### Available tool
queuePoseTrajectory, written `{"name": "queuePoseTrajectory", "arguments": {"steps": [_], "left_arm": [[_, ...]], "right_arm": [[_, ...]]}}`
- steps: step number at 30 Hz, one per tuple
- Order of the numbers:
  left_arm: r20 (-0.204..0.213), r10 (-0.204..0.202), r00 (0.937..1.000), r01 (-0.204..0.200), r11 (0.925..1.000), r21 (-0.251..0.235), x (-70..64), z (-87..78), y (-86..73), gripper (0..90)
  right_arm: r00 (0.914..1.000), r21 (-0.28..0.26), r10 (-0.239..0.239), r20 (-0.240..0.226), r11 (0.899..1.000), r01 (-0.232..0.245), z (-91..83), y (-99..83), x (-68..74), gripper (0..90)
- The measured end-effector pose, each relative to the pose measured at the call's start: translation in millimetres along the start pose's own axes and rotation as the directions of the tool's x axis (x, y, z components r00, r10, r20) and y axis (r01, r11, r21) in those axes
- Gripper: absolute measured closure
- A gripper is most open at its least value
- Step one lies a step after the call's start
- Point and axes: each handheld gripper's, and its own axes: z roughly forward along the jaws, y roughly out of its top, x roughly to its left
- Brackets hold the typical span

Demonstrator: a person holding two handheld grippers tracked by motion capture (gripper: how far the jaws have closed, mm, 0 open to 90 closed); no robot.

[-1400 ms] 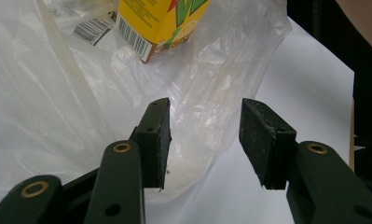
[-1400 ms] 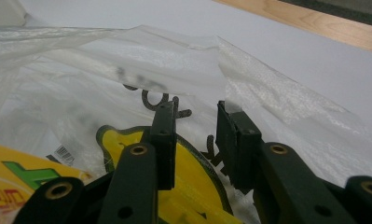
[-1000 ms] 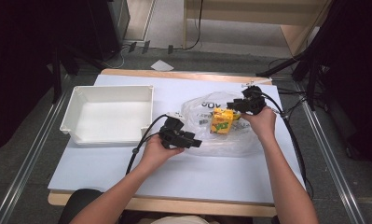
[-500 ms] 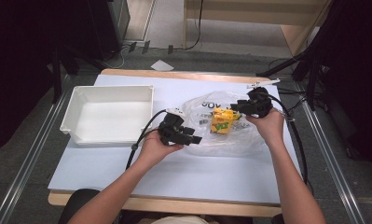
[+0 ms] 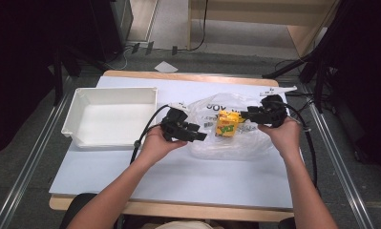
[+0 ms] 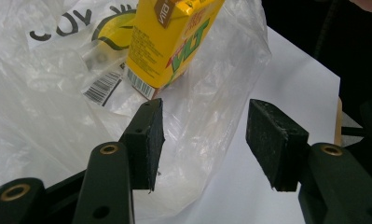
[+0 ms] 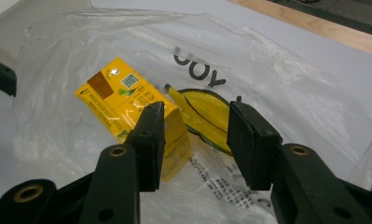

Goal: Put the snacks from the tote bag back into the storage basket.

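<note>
Yellow drink carton point(image 5: 227, 123) lies on a clear plastic bag point(image 5: 228, 138) w/ black print, right btwn the two grippers on the table point(image 5: 178, 181).

Left gripper point(image 5: 197, 136): jaws spread wide, nothing in them. Carton sits just ahead of it, past the jaw tips & a bit to the side of one jaw; in the left gripper view the carton point(image 6: 172, 44) stands tilted above the jaws, bag film point(image 6: 48, 116) under and around the near jaw.

Right gripper point(image 5: 245, 114): jaws part open, narrower gap, empty. Carton point(image 7: 127, 112) just ahead of its jaw tips, one corner behind one jaw; bag's yellow print shows thru the gap.

White tray point(image 5: 78, 125) well off behind the left gripper, away from the bag.
</note>
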Motion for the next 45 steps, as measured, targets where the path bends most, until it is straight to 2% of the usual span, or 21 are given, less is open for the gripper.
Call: {"name": "queuePoseTrajectory", "arguments": {"steps": [6, 8, 10, 14, 18, 24, 27, 33, 41, 43, 45], "left_arm": [[0.005, 0.015, 0.9999, -0.016, 0.9996, 0.025, 1.0, 1.4, 9.1, 46.2], [0.008, 0.02, 0.9998, -0.02, 0.9996, 0.02, 1.4, 2.3, 10.3, 45.9], [0.008, 0.025, 0.9996, -0.025, 0.9991, 0.034, 2.9, 3.5, 15.0, 45.6], [0.006, 0.041, 0.9991, -0.041, 0.9986, 0.033, 4.3, 4.4, 21.7, 45.6], [0.009, 0.04, 0.9991, -0.041, 0.999, 0.017, 7.7, 7.6, 23.5, 45.7], [0.0, 0.078, 0.9969, -0.078, 0.9961, 0.041, 8.6, 12.6, 27.1, 45.9], [0.001, 0.076, 0.9971, -0.076, 0.9964, 0.037, 9.6, 13.6, 28.3, 45.9], [-0.006, 0.108, 0.9942, -0.107, 0.9938, 0.03, 12.7, 12.9, 30.2, 45.9], [-0.014, 0.12, 0.9927, -0.119, 0.9928, 0.012, 14.8, 16.3, 33.2, 44.5], [-0.026, 0.137, 0.9902, -0.136, 0.9901, 0.035, 13.3, 18.9, 36.0, 43.4], [-0.023, 0.146, 0.989, -0.145, 0.9888, 0.035, 12.4, 19.3, 37.7, 43.1]], "right_arm": [[0.9998, -0.012, 0.015, -0.013, 1.0, -0.015, -5.8, -9.7, 3.6, 53.3], [0.9998, -0.013, 0.016, -0.015, 1.0, -0.016, -7.0, -13.2, 5.0, 53.0], [0.9998, -0.017, 0.01, -0.015, 1.0, -0.01, -7.7, -16.4, 6.0, 52.9], [0.9998, -0.018, 0.006, -0.02, 1.0, -0.007, -10.4, -23.4, 10.0, 52.9], [0.9996, -0.026, 0.003, -0.027, 1.0, -0.004, -13.3, -30.8, 12.6, 52.9], [0.9995, -0.033, -0.001, -0.031, 0.999, 0.0, -16.6, -40.0, 15.9, 52.9], [0.9995, -0.032, -0.004, -0.032, 0.999, 0.003, -17.5, -44.1, 17.8, 52.9], [0.9994, -0.023, -0.007, -0.034, 1.0, 0.006, -20.0, -53.6, 24.6, 52.7], [0.9992, -0.017, -0.014, -0.036, 1.0, 0.013, -20.6, -61.9, 30.8, 51.2], [0.9992, -0.008, -0.007, -0.039, 1.0, 0.007, -19.9, -65.2, 32.6, 51.1], [0.9992, -0.002, -0.007, -0.039, 1.0, 0.007, -19.7, -66.8, 34.6, 50.8]]}}
